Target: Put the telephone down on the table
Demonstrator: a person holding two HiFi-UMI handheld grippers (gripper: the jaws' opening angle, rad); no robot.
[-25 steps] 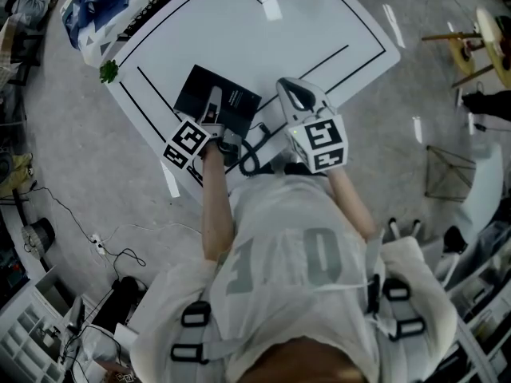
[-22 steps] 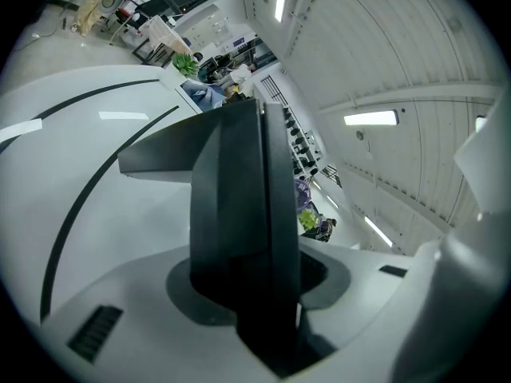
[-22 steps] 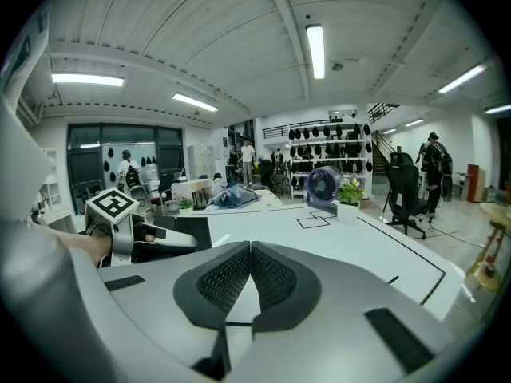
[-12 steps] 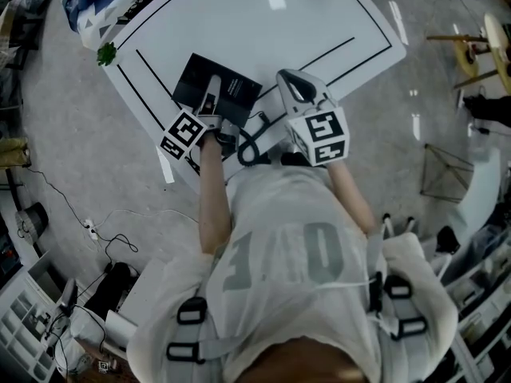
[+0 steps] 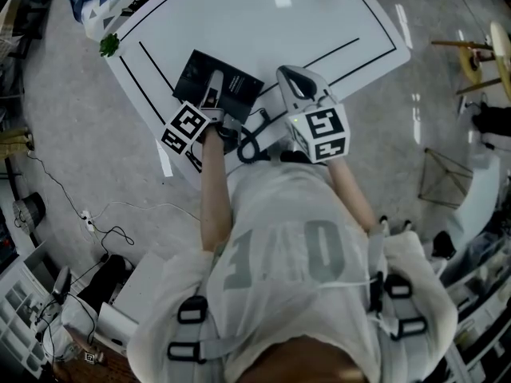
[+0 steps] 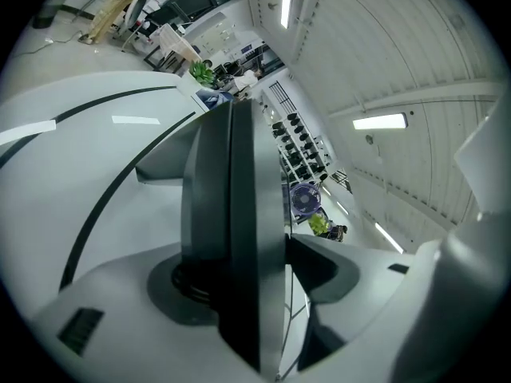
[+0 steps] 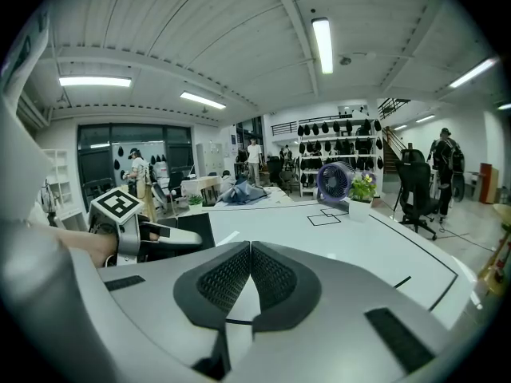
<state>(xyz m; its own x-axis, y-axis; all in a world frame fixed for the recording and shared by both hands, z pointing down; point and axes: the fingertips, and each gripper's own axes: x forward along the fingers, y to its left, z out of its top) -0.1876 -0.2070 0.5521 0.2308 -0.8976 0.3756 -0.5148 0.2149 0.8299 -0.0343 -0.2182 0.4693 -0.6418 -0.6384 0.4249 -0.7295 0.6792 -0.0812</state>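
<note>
Okay, white table (image 5: 319, 22) with black lines fills the upper half of the head view. The black telephone (image 5: 231, 86) lies on it, upper left of centre, near the table's lower edge. Left gripper (image 5: 214, 98) sits over the telephone's lower left part; its jaws are opening, and in the left gripper view the telephone (image 6: 239, 214) is a dark slab between them, with one pad right beside its edge. Right gripper (image 5: 294, 82) hovers just right of the telephone, jaws pressed together on nothing (image 7: 250, 250). A black cord (image 5: 247, 146) loops at the table edge between the two grippers. Small green plant (image 5: 108, 45) at the table's upper left corner.
</note>
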